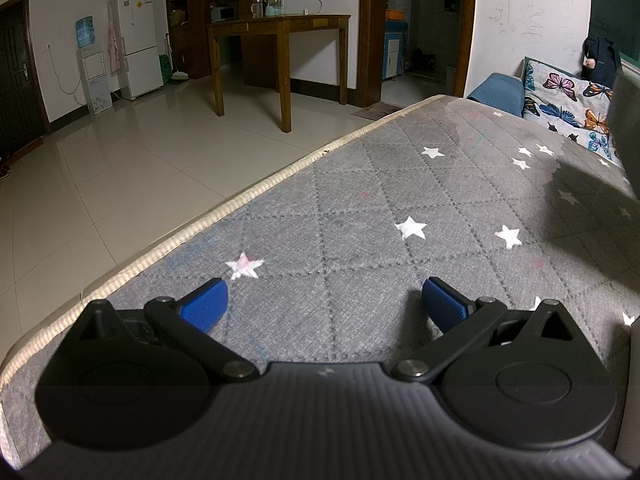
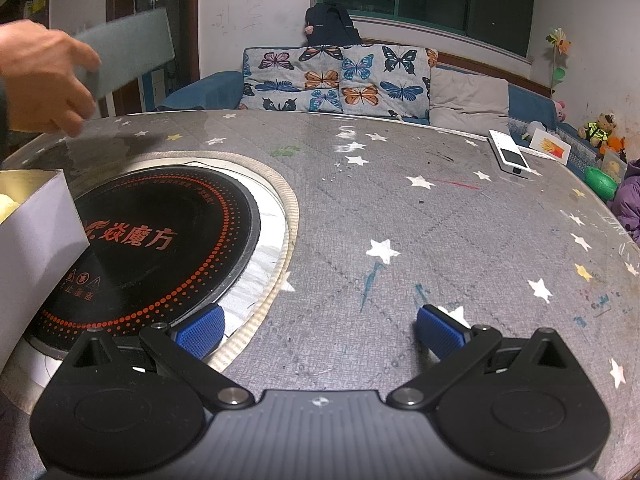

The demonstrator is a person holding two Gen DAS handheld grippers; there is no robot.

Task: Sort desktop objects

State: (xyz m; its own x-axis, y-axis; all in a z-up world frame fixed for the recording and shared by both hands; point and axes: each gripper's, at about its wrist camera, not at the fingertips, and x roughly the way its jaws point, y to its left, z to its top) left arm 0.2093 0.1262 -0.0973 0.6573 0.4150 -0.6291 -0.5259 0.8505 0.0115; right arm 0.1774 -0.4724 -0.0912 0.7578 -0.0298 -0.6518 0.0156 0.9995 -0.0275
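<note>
Your left gripper (image 1: 324,300) and right gripper (image 2: 320,330) both hover spread and empty over the table (image 2: 440,216). The white remote (image 2: 510,154) lies far right; the box (image 2: 36,224) is cut off at left.

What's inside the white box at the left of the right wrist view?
The white box is open; something pale yellow shows at its top edge. The wall hides the rest.
</note>
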